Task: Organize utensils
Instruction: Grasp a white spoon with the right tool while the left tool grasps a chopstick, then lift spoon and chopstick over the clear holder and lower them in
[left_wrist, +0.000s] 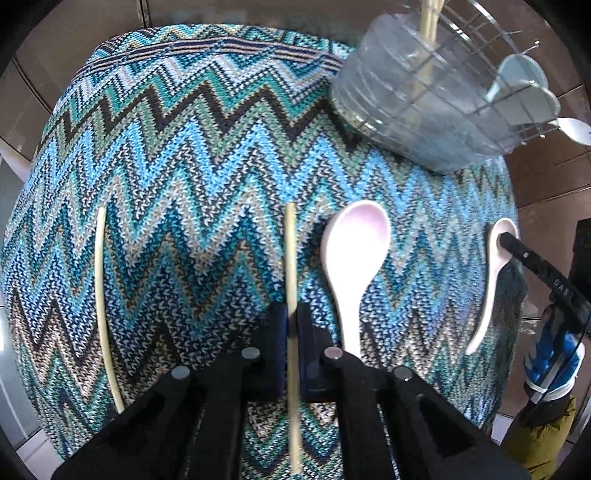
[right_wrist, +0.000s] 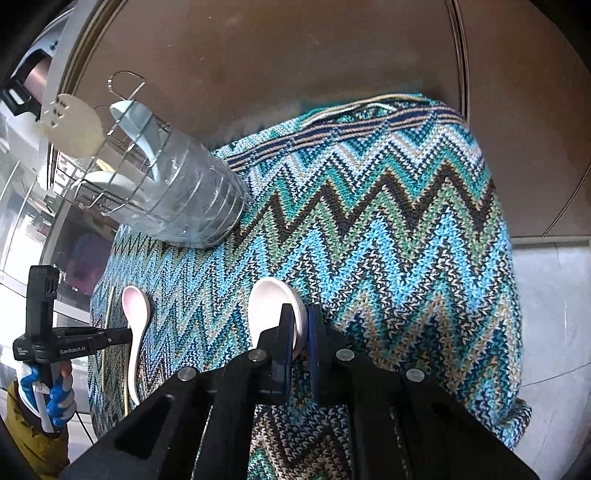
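My left gripper (left_wrist: 291, 314) points down at the zigzag knit cloth (left_wrist: 207, 155) and is shut on a pale chopstick (left_wrist: 291, 258) that lies lengthwise between its pads. A second chopstick (left_wrist: 100, 295) lies to the left. Just right of the gripper lies a white spoon (left_wrist: 354, 251). Another white spoon (right_wrist: 269, 310) sits further right, and my right gripper (right_wrist: 300, 314) is shut on the right rim of its bowl. In the left wrist view this spoon (left_wrist: 493, 288) shows at the cloth's right edge with the right gripper (left_wrist: 508, 240) on it.
A clear plastic holder with a wire rack (left_wrist: 424, 103) stands at the far right corner of the cloth, with chopsticks and pale spoons in it. A person's gloved hand (right_wrist: 55, 391) holds the left gripper (right_wrist: 122, 334). Brown wall panels lie beyond the cloth.
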